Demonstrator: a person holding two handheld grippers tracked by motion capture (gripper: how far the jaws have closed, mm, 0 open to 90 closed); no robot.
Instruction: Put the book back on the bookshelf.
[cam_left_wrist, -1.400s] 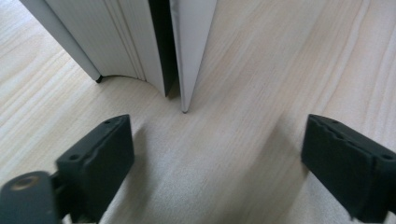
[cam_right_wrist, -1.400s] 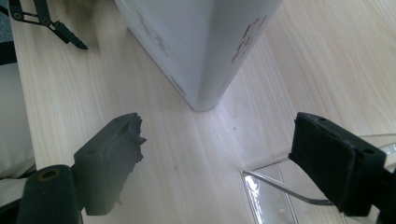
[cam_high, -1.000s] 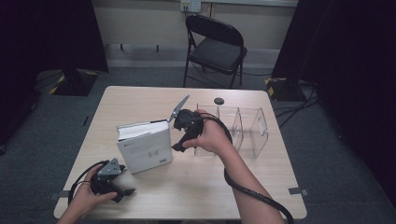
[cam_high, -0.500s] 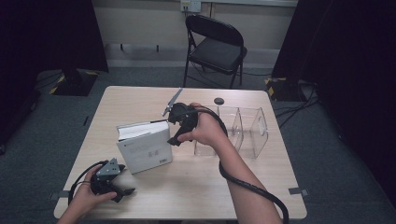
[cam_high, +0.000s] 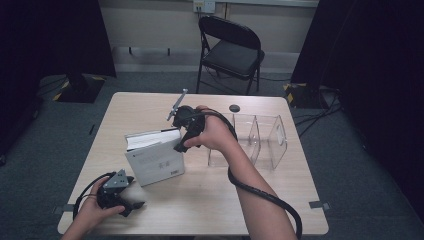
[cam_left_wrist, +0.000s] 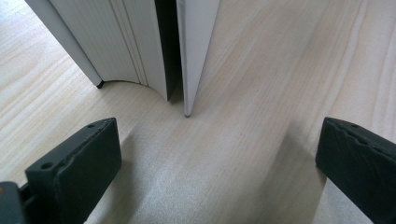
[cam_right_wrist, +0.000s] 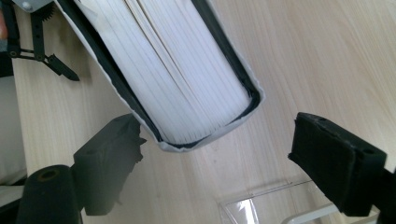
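A white book (cam_high: 155, 162) stands upright on the wooden table (cam_high: 210, 200), its covers slightly apart. My right gripper (cam_high: 182, 143) hovers at the book's upper right corner, held by a hand. In the right gripper view its jaws stand open over the top of the book's page block (cam_right_wrist: 177, 70), touching nothing. My left gripper (cam_high: 131, 202) rests low on the table near the front left, just in front of the book. The left gripper (cam_left_wrist: 210, 163) is open, and the book's lower edge (cam_left_wrist: 140, 46) lies a little beyond the jaws.
A clear plastic divided organizer (cam_high: 262, 137) stands right of the book, and its corner (cam_right_wrist: 261, 203) lies under my right gripper. A small black disc (cam_high: 234, 108) lies near the far edge. A folding chair (cam_high: 230, 50) stands beyond the table.
My right gripper has swung up and left from beside the organizer to over the book's top right corner. The left gripper and the book have stayed put.
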